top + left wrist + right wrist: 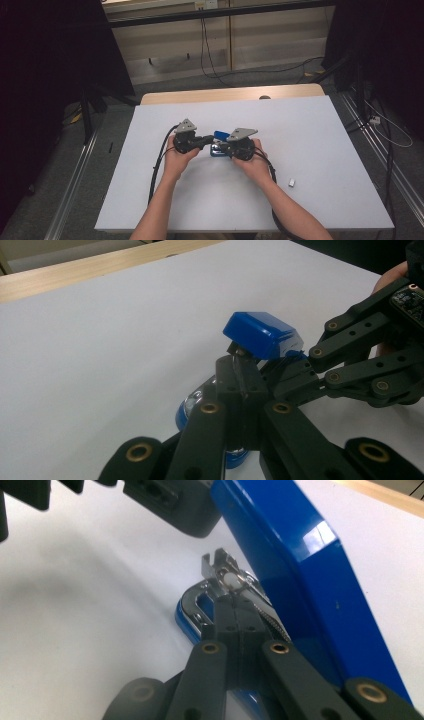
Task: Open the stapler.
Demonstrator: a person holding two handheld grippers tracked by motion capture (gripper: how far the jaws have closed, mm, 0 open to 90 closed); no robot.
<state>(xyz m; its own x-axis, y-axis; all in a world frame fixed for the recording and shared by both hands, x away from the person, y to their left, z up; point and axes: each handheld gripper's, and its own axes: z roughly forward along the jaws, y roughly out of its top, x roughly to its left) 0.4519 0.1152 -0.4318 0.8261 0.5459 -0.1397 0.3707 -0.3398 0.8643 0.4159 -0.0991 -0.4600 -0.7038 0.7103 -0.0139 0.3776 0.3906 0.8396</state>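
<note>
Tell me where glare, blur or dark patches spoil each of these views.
High view: dim, black at the sides, the stapler small and soft. Left gripper view: near jaws blurred, table washed pale. Right gripper view: glare streaks on the stapler's blue lid, near jaws out of focus.

Glossy blue plastic stapler [305, 565], shiny metal inside; table [320, 150] apparently matt white.

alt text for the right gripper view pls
Black tongs, closed, pinch the silver metal staple mechanism inside an opened glossy blue plastic stapler, whose lid tilts up at right over a white table.
</note>
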